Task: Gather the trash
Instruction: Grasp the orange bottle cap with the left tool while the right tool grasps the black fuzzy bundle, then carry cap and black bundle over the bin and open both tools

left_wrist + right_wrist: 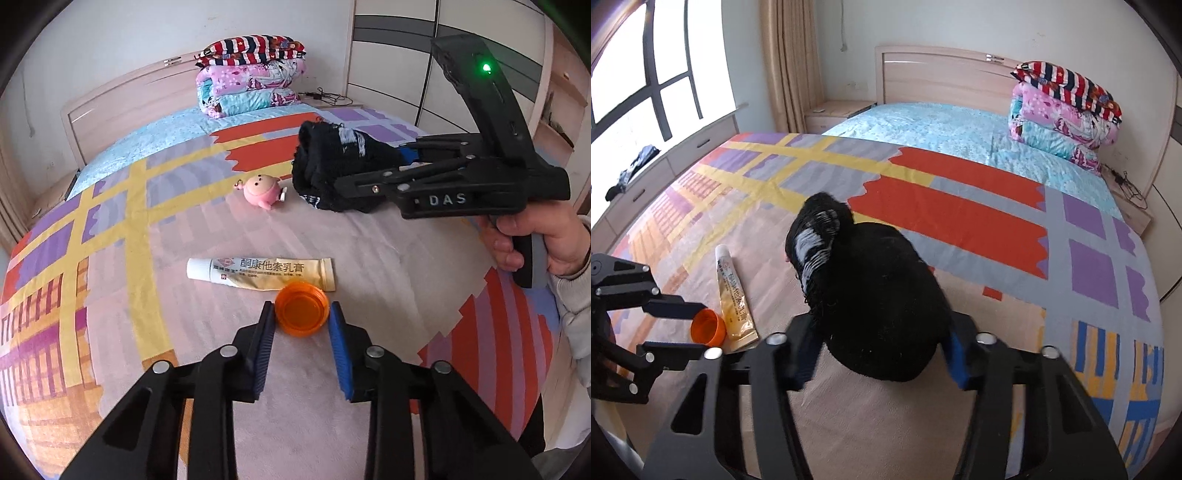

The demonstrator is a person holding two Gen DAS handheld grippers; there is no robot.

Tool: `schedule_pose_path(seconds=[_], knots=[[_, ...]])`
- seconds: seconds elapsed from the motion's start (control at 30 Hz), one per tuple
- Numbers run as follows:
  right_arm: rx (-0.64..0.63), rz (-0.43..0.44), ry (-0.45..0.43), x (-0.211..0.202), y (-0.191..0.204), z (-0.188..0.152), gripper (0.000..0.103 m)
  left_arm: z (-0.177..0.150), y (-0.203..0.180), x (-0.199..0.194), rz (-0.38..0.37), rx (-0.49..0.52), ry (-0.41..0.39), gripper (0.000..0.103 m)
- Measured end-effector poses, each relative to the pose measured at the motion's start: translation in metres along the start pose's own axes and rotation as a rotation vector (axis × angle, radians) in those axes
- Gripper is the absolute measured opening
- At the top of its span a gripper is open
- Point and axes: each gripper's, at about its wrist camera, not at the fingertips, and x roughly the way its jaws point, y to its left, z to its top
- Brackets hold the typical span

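An orange plastic cap (302, 309) lies on the patterned bedspread (110, 258) with my left gripper (301, 310) shut on it, one pad against each side. The right wrist view shows the same cap (708, 326) at lower left. Just behind the cap lies a flattened ointment tube (258, 273), also seen as the tube (733, 295) in the right wrist view. My right gripper (882, 332) is shut on a rolled black sock (871, 288) with white marks. In the left wrist view the sock (332, 166) hides its fingertips. Whether the sock rests on the bed I cannot tell.
A small pink toy (260, 192) lies on the bed left of the sock. Folded quilts (251, 85) are stacked by the wooden headboard (942, 74). A wardrobe (406, 55) stands beyond the bed. A window ledge with drawers (665, 147) runs along the far side.
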Motion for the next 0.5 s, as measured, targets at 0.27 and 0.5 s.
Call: schedule_pose_path(seconds=[0.27,0.5], knots=[[0.024,-0.005,-0.011,-0.017,0.000,0.000,0.044,0.001,-0.001,-0.018,0.000,-0.005,-0.035,0.029],[0.008,-0.009,-0.034,-0.041,0.012,-0.002,0.044,-0.002,-0.006,-0.042,0.017,-0.009,-0.065,0.029]])
